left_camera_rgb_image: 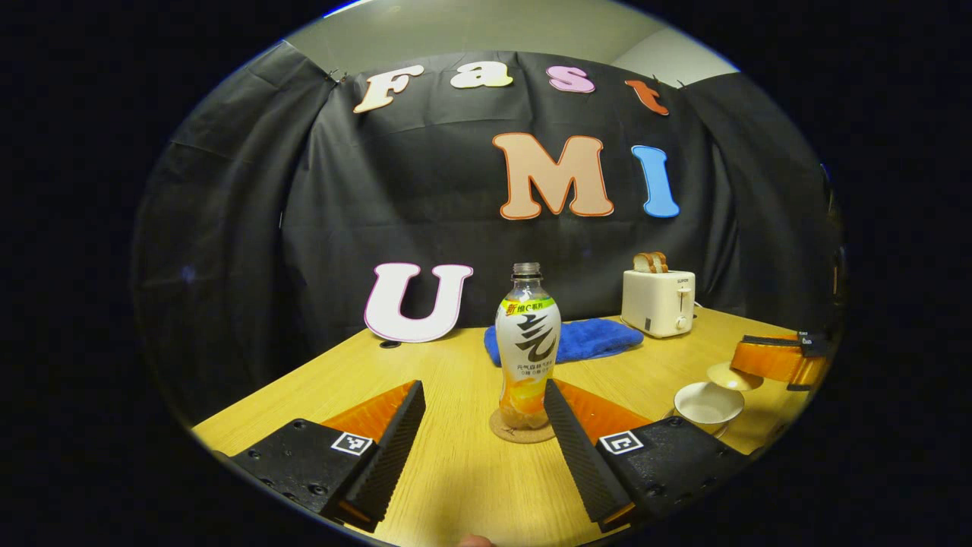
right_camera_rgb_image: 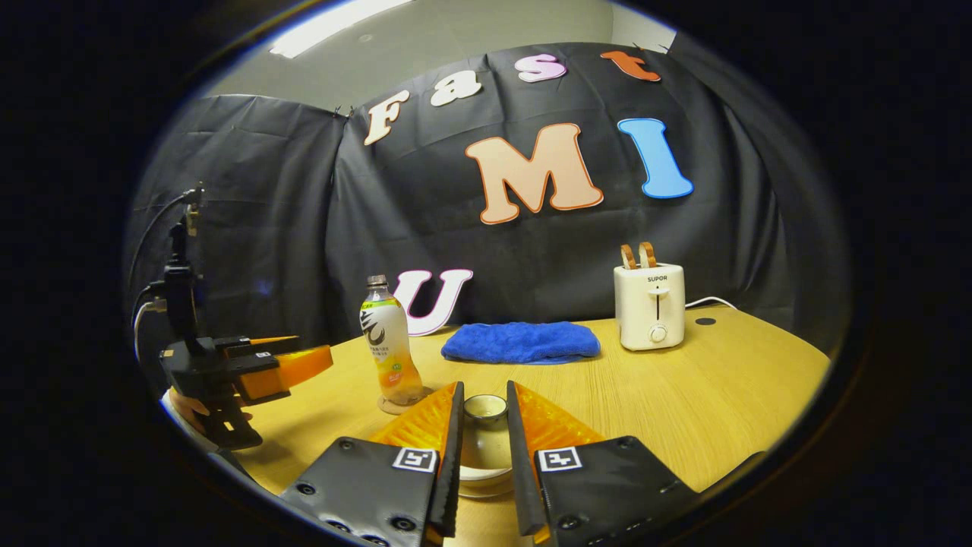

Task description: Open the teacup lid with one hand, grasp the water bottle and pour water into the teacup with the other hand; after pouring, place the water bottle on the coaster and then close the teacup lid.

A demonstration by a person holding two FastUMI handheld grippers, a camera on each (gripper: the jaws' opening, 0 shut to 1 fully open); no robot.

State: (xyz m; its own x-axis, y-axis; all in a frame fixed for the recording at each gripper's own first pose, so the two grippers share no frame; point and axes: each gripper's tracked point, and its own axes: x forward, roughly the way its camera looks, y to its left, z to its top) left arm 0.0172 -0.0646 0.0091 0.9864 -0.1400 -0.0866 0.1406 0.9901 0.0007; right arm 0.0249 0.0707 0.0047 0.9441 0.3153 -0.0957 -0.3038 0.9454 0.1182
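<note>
A clear bottle with orange liquid stands upright on a round cork coaster. My left gripper is open, its tips level with the bottle's base, and the bottle stands close to the right-hand finger. To the right sits the white teacup, uncovered, with the lid held just behind and above it by the right gripper. In the right gripper view my right gripper is shut on the teacup lid at its knob, with the cup rim just below. The bottle and the left gripper are at the left.
A folded blue towel lies behind the bottle. A white toaster with bread slices stands at the back right. A hand holds the left gripper at the table's left edge. Bare wooden table stretches to the right.
</note>
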